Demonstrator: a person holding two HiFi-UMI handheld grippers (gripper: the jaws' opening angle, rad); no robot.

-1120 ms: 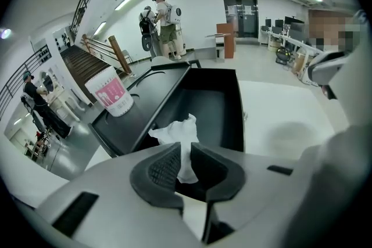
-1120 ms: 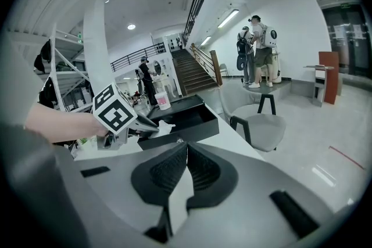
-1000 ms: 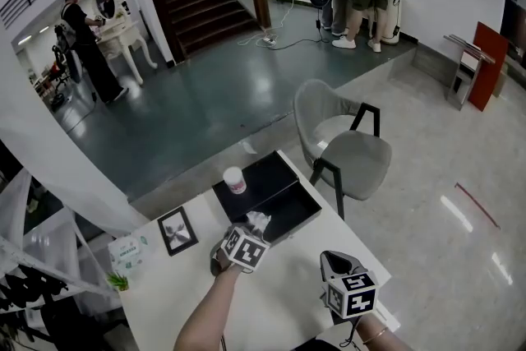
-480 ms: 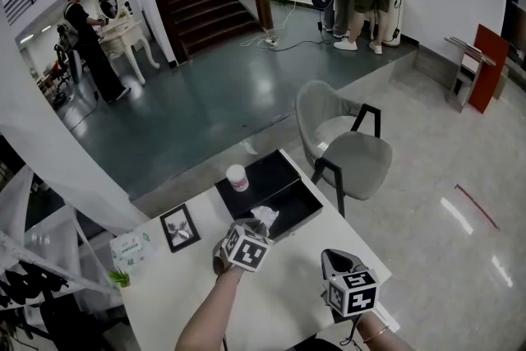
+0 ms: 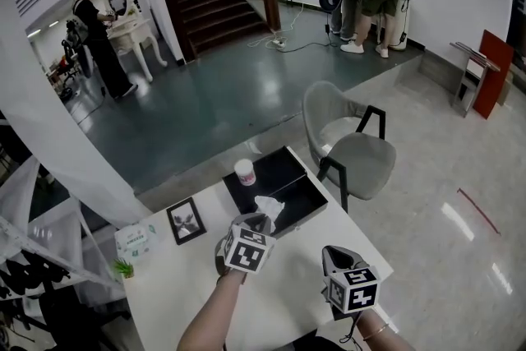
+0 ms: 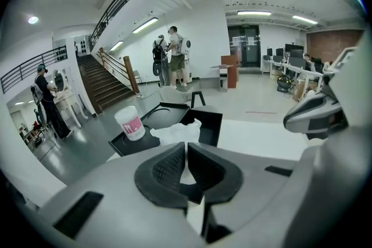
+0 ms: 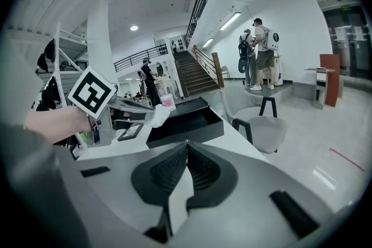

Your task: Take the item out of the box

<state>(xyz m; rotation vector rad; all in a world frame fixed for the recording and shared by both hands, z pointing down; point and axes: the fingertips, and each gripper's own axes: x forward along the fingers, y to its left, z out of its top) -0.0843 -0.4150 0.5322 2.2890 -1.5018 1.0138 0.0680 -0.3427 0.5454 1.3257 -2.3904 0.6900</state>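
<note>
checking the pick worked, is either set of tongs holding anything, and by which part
The left tongs are shut on the crumpled white tissue, pinching its near edge over the black box. The right tongs are shut and empty.

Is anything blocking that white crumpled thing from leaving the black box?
Nothing visible does. The left gripper is shut on the white crumpled thing at the edge of the open black box; the cup stands apart.

On worktop (image 5: 292, 267), far edge: box (image 5: 302, 198). cup (image 5: 245, 172) sits on box's far-left part. crumpled paper (image 5: 268, 206) over box's near-left edge. picture frame (image 5: 186, 220) left of box, tissue pack (image 5: 136, 239) farther left. chair (image 5: 353, 152) beyond worktop, right.
</note>
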